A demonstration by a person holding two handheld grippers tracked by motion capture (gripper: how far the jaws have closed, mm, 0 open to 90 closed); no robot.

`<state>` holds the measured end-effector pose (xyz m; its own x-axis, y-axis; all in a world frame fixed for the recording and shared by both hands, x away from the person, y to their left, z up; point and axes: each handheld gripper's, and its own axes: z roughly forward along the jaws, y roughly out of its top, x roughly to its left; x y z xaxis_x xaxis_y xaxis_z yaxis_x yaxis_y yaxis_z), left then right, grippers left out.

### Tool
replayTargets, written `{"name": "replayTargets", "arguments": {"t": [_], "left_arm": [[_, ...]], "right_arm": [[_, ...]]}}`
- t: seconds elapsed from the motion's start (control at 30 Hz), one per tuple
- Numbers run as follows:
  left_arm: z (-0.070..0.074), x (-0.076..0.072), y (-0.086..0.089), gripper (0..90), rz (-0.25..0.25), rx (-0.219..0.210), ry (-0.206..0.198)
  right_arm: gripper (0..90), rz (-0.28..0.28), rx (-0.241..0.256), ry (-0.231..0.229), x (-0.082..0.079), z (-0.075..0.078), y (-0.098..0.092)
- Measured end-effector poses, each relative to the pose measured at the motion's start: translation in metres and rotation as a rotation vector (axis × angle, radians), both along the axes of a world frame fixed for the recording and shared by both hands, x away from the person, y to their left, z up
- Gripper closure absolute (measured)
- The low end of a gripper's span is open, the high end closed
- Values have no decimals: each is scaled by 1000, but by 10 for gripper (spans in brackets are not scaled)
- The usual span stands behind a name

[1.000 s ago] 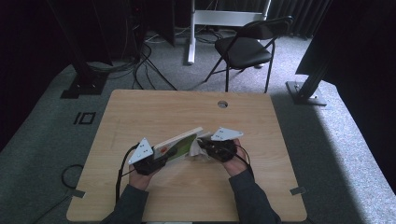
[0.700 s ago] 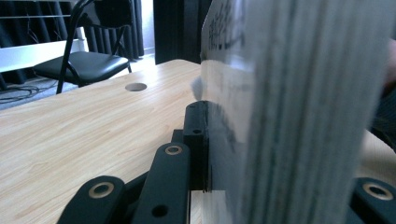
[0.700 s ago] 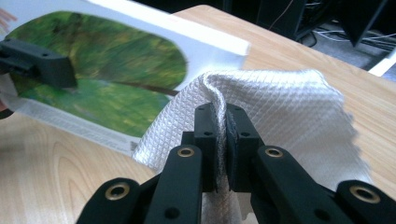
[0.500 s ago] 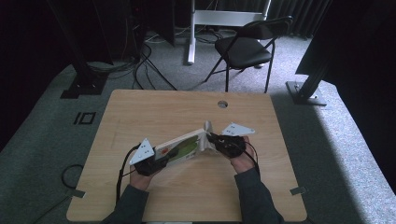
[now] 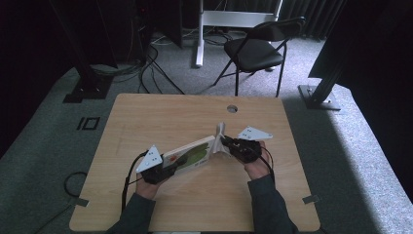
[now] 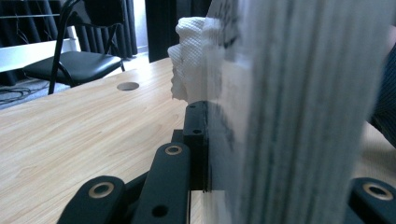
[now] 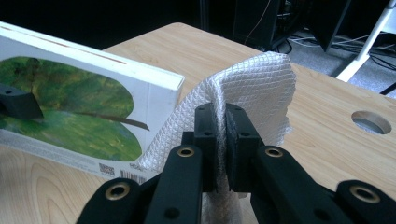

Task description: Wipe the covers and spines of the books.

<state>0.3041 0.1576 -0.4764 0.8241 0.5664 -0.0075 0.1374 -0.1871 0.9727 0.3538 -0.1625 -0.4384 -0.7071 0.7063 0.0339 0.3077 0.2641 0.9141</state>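
Observation:
A white board book [image 5: 191, 153] with a green leaf cover stands on its long edge on the wooden table [image 5: 165, 117]. My left gripper [image 5: 170, 168] is shut on its near end; in the left gripper view [image 6: 275, 168] the thick page edges [image 6: 299, 93] sit between the jaws. My right gripper [image 5: 227, 144] is shut on a white quilted paper towel [image 5: 221, 130], which rises upright at the book's far end. In the right gripper view [image 7: 222, 123] the towel [image 7: 254, 86] drapes over the jaws and touches the book's corner [image 7: 161, 93].
A round cable hole [image 5: 232, 108] lies in the table's far right part. A black folding chair [image 5: 255, 46] stands beyond the table, with dark stands and cables on the carpet. A person's hands and sleeves come in from the near edge.
The right gripper has shifted slightly right with the towel, which now stands upright at the book's far end. The book sits a bit steeper; the left gripper has barely moved.

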Motion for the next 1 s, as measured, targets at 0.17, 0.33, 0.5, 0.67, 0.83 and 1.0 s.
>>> {"name": "replayTargets", "arguments": {"t": [0.17,0.33,0.5,0.67,0.83,1.0], "left_arm": [[0,0,-1,781,-7,0,-1],[0,0,-2,781,-15,4,0],[0,-1,-2,781,-16,5,0],[1,-1,-2,781,-16,3,0],[1,-1,-2,781,-15,3,-1],[1,-1,-1,781,-13,1,-3]], "right_arm": [[847,13,11,-1,0,1,1],[847,23,7,1,0,1,3],[847,37,-4,3,0,0,7],[847,49,-15,3,0,-1,9],[847,56,-22,12,1,-4,10],[847,62,-28,17,1,-5,11]]}}
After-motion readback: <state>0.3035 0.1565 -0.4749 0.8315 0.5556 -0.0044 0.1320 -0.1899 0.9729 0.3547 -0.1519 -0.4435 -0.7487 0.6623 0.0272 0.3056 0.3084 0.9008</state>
